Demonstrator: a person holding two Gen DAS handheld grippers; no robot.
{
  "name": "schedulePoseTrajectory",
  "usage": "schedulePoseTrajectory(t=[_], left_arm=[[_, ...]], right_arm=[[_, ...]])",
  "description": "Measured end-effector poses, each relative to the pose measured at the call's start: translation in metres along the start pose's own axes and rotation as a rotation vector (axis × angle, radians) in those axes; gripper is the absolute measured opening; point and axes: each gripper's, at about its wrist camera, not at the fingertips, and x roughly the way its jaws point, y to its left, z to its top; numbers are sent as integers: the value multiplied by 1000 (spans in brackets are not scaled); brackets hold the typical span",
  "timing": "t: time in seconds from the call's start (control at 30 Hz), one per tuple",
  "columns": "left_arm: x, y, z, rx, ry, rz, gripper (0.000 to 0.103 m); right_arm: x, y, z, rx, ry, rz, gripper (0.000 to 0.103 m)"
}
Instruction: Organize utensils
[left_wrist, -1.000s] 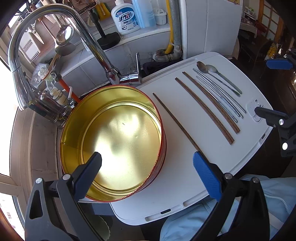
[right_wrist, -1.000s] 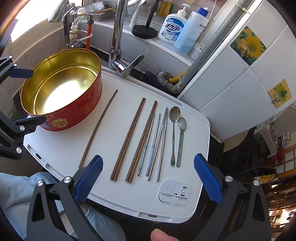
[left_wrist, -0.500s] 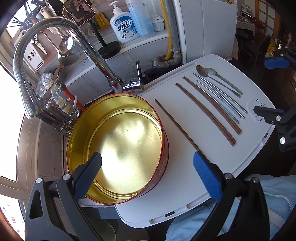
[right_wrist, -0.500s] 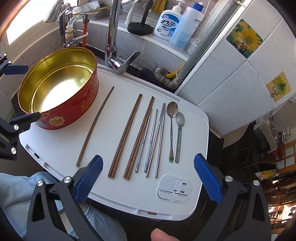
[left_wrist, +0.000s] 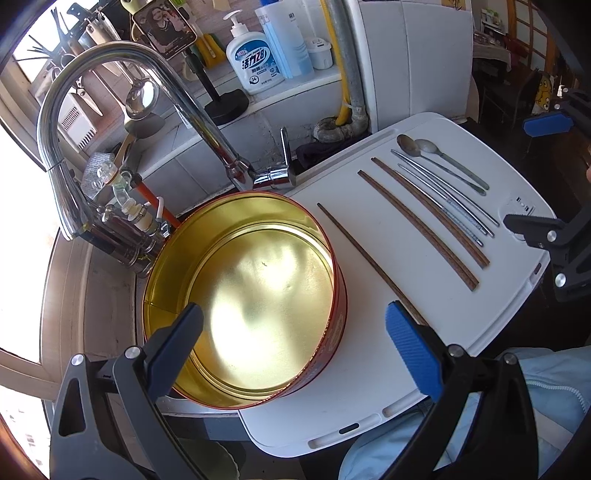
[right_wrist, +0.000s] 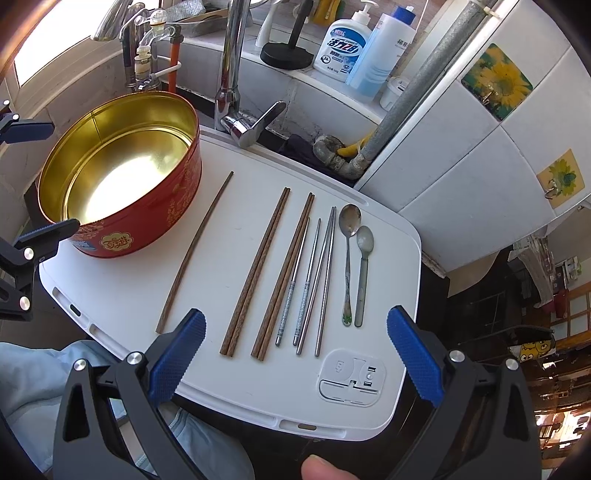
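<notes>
Chopsticks (right_wrist: 255, 273) on board just ahead of right gripper (right_wrist: 295, 354), untouched

Black gripper frames, silver screws, blue ribbed fingers (right_wrist: 415, 356), pale-blue sleeve (left_wrist: 535, 391)

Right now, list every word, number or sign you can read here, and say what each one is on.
"活力28" – big blue print on the white pump bottle on the ledge.
"24" – small round badge low on the same bottle's label.
Smaller print on that label: too small to read.
Label on the tall blue-capped bottle: too blurred to read.
Yellow flower badge on the red tin: characters too blurred to read.
</notes>
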Motion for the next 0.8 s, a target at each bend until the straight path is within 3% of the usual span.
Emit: schedulePoseTrajectory(t=[0.23,0.4,0.6,0.8], left_arm=[[6,0,2,3,8,-9,96],[8,-5,9,3,-11,-61,96],[13,-23,25,-14,-27,-189,96],[16,-34,37,-107,-24,-337,96]], right_arm=[[5,-4,-1,11,6,-2,99],[11,-24,-6,66,10,18,99],[18,-53,-18,135,-2,97,99],[30,-77,-28,160,-17,170,99]])
